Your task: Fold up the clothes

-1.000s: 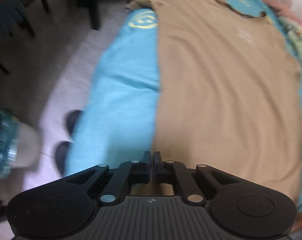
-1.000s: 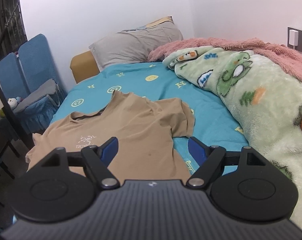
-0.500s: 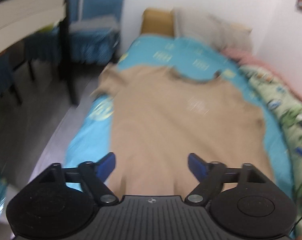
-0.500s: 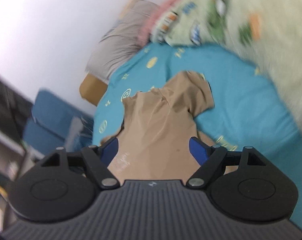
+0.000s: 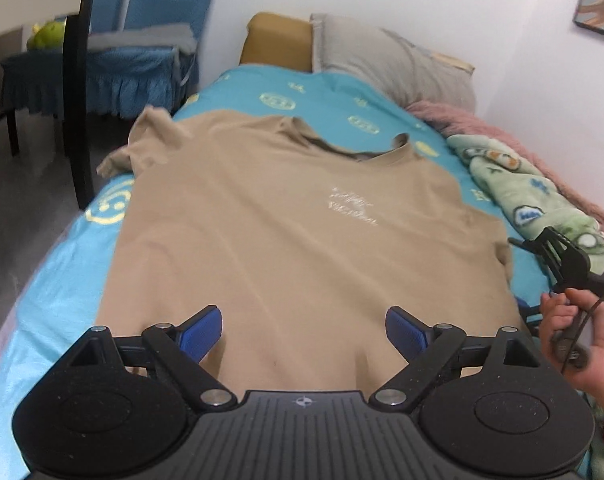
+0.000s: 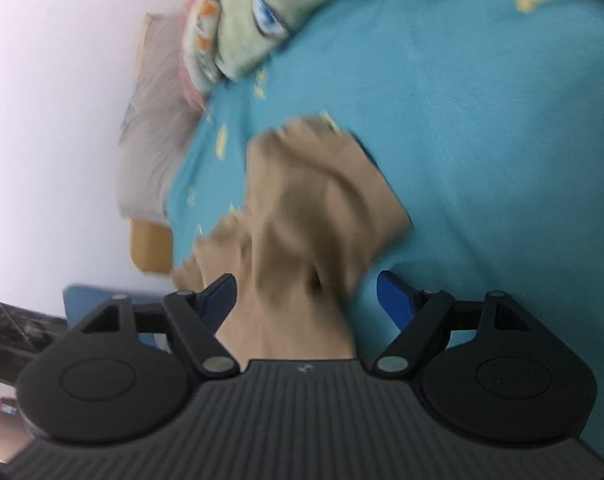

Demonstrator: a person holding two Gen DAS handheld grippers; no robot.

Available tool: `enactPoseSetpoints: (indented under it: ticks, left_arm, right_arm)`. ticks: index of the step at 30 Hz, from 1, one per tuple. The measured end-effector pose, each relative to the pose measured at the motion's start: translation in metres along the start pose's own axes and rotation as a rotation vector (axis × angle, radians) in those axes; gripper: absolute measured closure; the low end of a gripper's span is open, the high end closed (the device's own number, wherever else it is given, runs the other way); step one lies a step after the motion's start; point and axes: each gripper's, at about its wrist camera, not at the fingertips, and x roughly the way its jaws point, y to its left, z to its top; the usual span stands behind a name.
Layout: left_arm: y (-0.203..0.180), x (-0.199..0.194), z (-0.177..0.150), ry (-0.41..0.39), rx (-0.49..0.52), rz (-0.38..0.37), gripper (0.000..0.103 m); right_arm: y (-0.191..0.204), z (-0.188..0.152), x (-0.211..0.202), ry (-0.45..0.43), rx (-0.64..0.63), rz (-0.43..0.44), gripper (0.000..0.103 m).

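A tan T-shirt (image 5: 294,232) with a small white chest print lies spread flat, front up, on the turquoise bed sheet (image 5: 62,296). My left gripper (image 5: 303,330) is open above the shirt's hem, nothing between its blue pads. The right wrist view is tilted and blurred. It shows the shirt's right sleeve (image 6: 325,200), bunched on the sheet. My right gripper (image 6: 305,300) is open over the shirt's side just below that sleeve. In the left wrist view a hand (image 5: 577,344) holds the right gripper at the shirt's right edge.
A green patterned blanket (image 5: 529,196) and a pink fleece (image 5: 461,120) line the bed's right side. A grey pillow (image 5: 389,60) lies at the head. A blue-covered chair (image 5: 114,68) and a dark table leg (image 5: 78,120) stand left of the bed, over grey floor.
My left gripper opened from shut and swung up from the shirt's left edge to face along the shirt. My right gripper rolled sideways and dropped close to the right sleeve.
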Motion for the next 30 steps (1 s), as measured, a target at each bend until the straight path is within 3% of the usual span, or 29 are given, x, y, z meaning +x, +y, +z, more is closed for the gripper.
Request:
enactPoseSetpoints:
  ticks: [4,9,13,16,17,18,23,30]
  left_arm:
    - [0.015,0.014,0.003,0.026,-0.039,-0.055,0.012]
    - [0.02,0.03,-0.002,0.056,-0.042,-0.061,0.012]
    - [0.02,0.033,-0.003,0.05,-0.037,-0.061,0.012]
    - [0.018,0.035,-0.003,0.045,-0.029,-0.058,0.012]
    - [0.018,0.036,-0.002,0.045,-0.026,-0.051,0.012]
    - [0.017,0.037,-0.001,0.045,-0.027,-0.045,0.012]
    - [0.014,0.037,0.003,0.032,-0.014,-0.024,0.012]
    - [0.004,0.026,0.009,-0.005,0.093,0.014,0.012]
  right_arm:
    - [0.014,0.0,0.023,-0.055,-0.108,-0.009,0.025]
    - [0.026,0.006,0.051,-0.09,-0.161,0.046,0.025]
    - [0.036,0.013,0.067,-0.132,-0.21,0.026,0.034]
    - [0.048,0.022,0.084,-0.127,-0.245,-0.029,0.055]
    - [0.051,0.026,0.088,-0.124,-0.254,-0.049,0.076]
    - [0.054,0.031,0.09,-0.121,-0.262,-0.069,0.09]
    - [0.081,0.054,0.073,-0.154,-0.453,-0.092,0.093]
    - [0.149,0.045,0.048,-0.219,-0.783,-0.185,0.093]
